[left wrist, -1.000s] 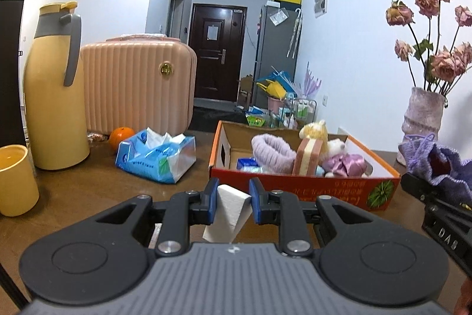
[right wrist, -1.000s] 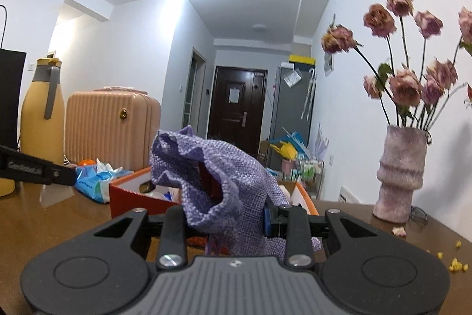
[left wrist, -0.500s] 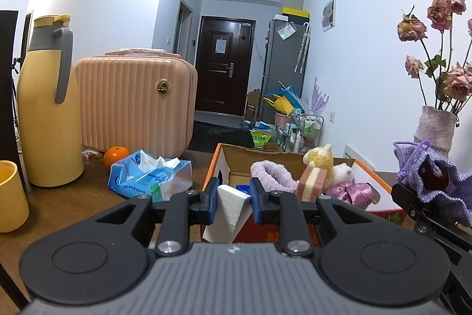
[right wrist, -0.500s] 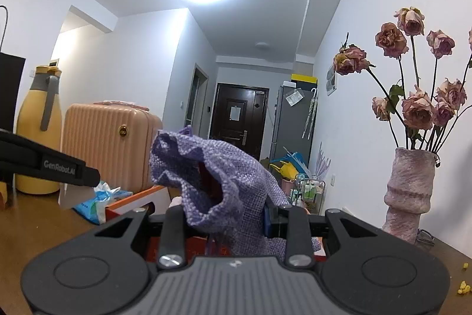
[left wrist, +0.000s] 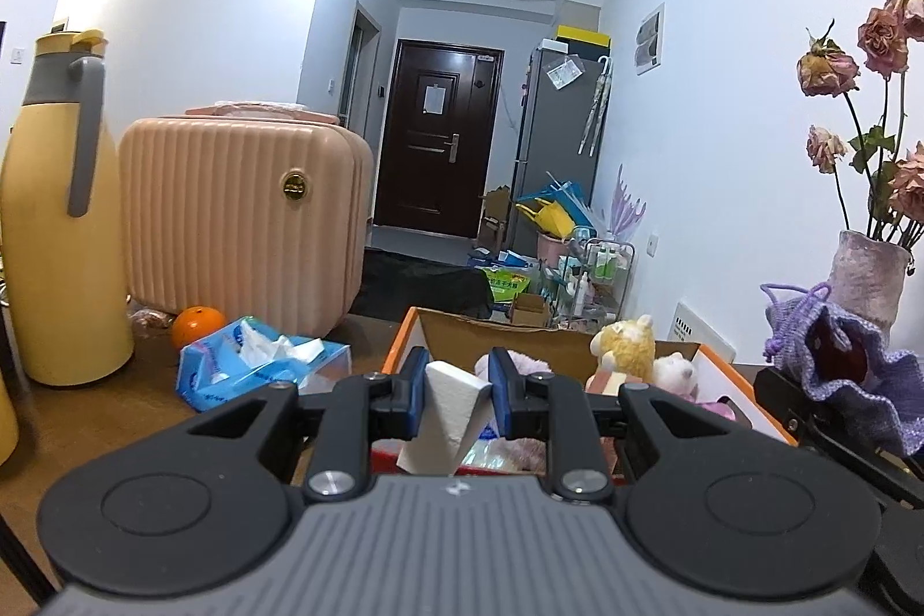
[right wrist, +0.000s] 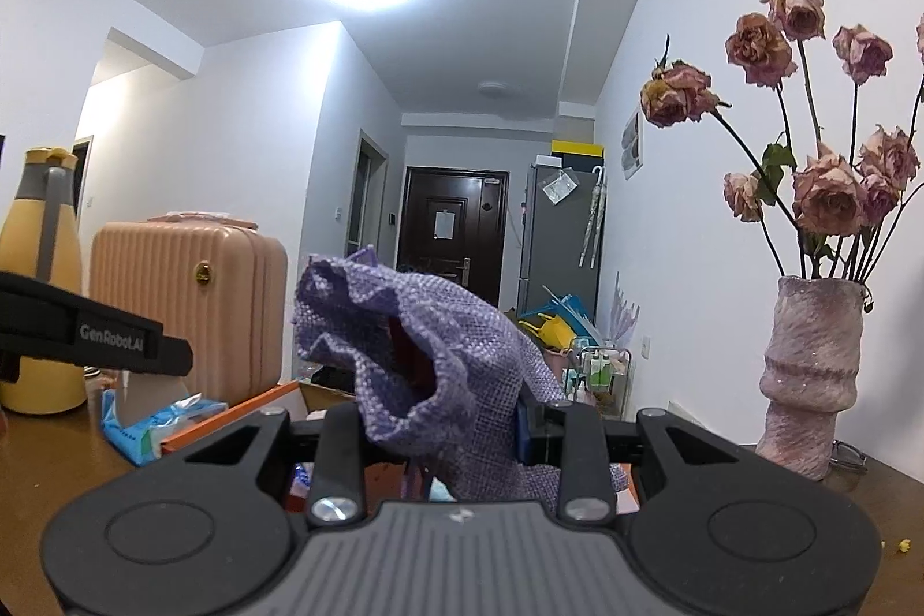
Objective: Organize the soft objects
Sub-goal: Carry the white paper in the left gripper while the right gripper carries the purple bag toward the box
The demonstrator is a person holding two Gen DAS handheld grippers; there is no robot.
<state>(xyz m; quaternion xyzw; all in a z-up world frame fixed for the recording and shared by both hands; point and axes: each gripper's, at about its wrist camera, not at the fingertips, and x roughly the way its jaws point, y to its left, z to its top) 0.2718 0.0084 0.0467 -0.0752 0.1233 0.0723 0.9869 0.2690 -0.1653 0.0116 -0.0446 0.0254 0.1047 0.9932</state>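
Note:
My left gripper (left wrist: 457,399) is shut on a white wedge-shaped sponge (left wrist: 446,411) and holds it above the near edge of the orange cardboard box (left wrist: 404,344). The box holds a yellow plush toy (left wrist: 626,344), a white plush (left wrist: 675,373) and other soft things. My right gripper (right wrist: 439,428) is shut on a purple knitted drawstring pouch (right wrist: 416,350), held up to the right of the box; the pouch also shows in the left wrist view (left wrist: 843,362). The left gripper's finger shows in the right wrist view (right wrist: 98,333).
On the wooden table stand a yellow thermos jug (left wrist: 52,223), a pink ribbed case (left wrist: 242,217), an orange (left wrist: 196,324), a blue tissue pack (left wrist: 260,373) and a vase of dried roses (right wrist: 808,379). A hallway with a dark door lies beyond.
Both grippers have risen and tilted upward, and moved closer to the box. The sponge and the pouch stay gripped.

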